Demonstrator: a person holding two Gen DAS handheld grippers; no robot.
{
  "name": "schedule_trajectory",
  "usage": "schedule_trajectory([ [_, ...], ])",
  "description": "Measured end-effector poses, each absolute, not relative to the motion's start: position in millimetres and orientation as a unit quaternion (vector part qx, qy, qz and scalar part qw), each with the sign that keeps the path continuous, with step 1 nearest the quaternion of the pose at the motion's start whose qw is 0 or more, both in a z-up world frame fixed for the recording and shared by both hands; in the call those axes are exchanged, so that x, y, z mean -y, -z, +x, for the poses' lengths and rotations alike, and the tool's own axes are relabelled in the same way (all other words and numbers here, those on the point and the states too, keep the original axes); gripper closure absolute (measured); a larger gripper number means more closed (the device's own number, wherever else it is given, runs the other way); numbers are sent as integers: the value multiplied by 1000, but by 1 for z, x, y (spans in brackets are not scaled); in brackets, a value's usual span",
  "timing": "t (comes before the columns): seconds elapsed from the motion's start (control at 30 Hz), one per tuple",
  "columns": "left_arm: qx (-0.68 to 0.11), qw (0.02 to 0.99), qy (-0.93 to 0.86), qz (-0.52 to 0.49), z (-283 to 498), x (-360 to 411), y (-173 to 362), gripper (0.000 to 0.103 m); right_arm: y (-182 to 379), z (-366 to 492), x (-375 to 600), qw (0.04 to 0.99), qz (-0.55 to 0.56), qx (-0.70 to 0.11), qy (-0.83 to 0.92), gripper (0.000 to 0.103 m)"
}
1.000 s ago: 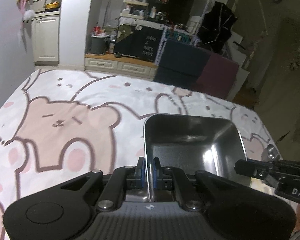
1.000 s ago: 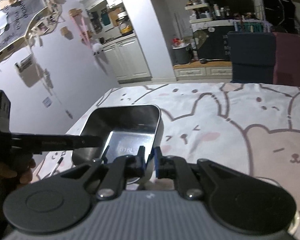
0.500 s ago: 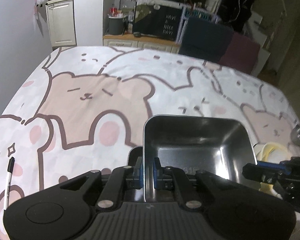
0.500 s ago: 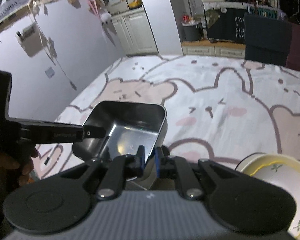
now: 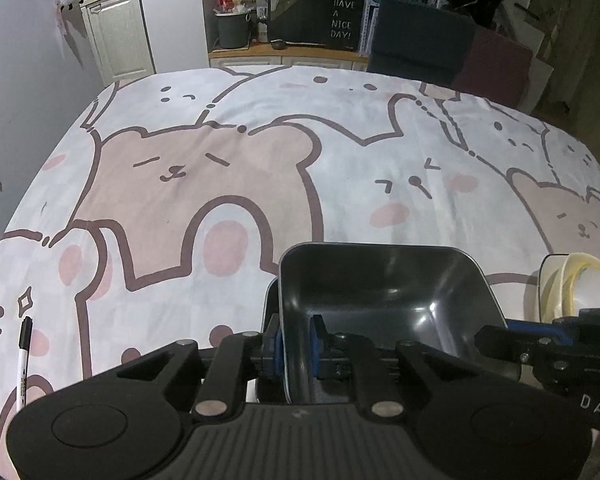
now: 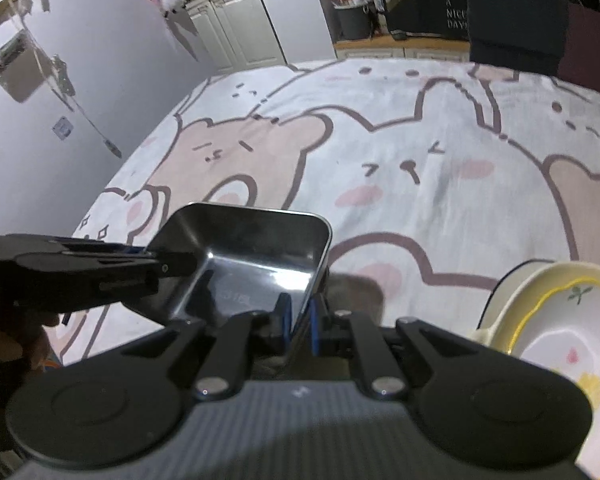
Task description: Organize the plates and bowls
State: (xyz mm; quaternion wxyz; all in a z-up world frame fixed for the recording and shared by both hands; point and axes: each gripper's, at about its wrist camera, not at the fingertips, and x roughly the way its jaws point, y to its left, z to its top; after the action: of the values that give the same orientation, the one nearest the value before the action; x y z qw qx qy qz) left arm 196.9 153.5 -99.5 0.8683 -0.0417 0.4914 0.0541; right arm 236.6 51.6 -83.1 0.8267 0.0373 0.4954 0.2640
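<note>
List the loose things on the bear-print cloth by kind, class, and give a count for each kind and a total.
Steel square tray: 1
Ceramic dishes with yellow rims, stacked: at least 2, partly cut off at the frame edge
Black-capped marker pen: 1
Total: at least 4

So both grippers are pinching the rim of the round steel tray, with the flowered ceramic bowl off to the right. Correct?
Not quite: the steel tray is rectangular with rounded corners, not round, as the right wrist view shows. The left gripper and right gripper do pinch its rim, with the flowered ceramic bowl on the right.
</note>
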Motion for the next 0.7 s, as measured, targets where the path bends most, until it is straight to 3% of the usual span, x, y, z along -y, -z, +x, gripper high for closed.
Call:
schedule_trajectory([
  [0.7, -509, 857, -68, -29, 209, -156, 114, 85, 105, 246, -67, 804, 55, -537, -252, 91],
])
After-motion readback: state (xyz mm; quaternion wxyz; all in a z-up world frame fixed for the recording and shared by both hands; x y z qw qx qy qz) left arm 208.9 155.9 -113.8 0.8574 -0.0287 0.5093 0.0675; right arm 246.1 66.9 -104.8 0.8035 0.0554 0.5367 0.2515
